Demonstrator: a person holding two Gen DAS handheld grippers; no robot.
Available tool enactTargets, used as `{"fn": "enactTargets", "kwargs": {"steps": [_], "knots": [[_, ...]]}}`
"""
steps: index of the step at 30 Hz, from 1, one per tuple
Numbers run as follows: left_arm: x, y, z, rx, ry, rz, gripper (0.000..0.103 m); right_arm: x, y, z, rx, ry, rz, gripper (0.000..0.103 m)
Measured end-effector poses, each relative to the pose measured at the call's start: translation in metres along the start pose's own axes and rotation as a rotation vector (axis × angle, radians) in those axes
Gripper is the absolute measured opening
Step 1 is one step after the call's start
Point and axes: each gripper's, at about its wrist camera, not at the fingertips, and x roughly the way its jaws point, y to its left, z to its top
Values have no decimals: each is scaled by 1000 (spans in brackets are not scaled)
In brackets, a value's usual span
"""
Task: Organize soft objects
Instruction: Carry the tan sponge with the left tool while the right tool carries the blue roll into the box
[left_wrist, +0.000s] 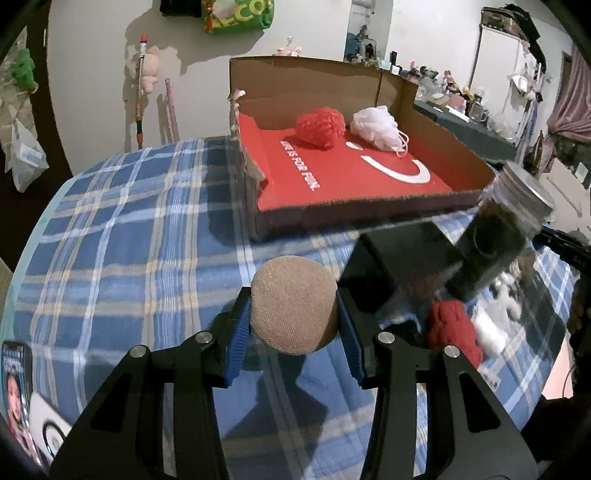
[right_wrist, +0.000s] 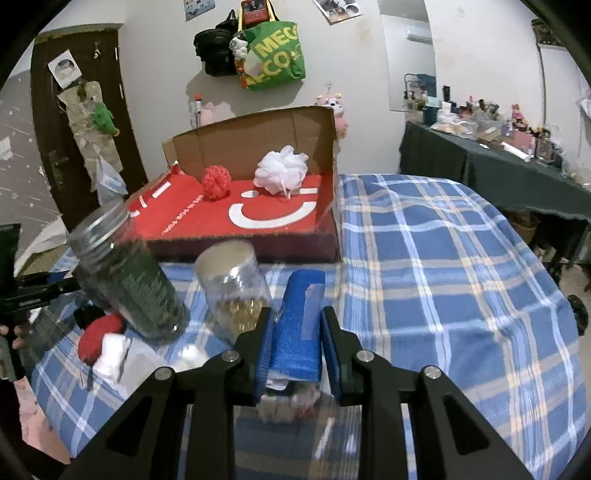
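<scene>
My left gripper (left_wrist: 293, 315) is shut on a tan soft ball (left_wrist: 293, 304) and holds it above the plaid bed. My right gripper (right_wrist: 297, 334) is shut on a blue rolled towel (right_wrist: 301, 321). The open cardboard box with a red floor (left_wrist: 476, 166) (right_wrist: 258, 147) stands at the far side of the bed. A red loofah (left_wrist: 320, 127) (right_wrist: 216, 181) and a white loofah (left_wrist: 376, 127) (right_wrist: 282, 168) lie in it. A red knitted item (left_wrist: 452, 328) (right_wrist: 99, 332) and a white soft item (right_wrist: 112, 352) lie on the bed.
A dark-filled jar with a metal lid (left_wrist: 495, 240) (right_wrist: 125, 273) and a clear jar (right_wrist: 234, 284) stand on the plaid blanket (right_wrist: 443, 280). A black box (left_wrist: 399, 262) lies by the dark jar. A cluttered dark table (right_wrist: 498, 166) stands right of the bed.
</scene>
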Motion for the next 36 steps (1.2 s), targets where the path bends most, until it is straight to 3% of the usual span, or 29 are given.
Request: {"fn": "enactTargets", "kwargs": {"steps": [15, 19, 27, 36], "knots": [[12, -4, 60, 91, -27, -114, 42, 36, -16, 54, 4, 36, 204, 28], [20, -11, 81, 113, -28, -126, 42, 46, -9, 72, -26, 36, 218, 28], [64, -22, 116, 102, 63, -124, 42, 91, 14, 115, -140, 120, 113, 28], [113, -34, 118, 155, 185, -55, 42, 142, 35, 125, -264, 287, -15, 28]]}}
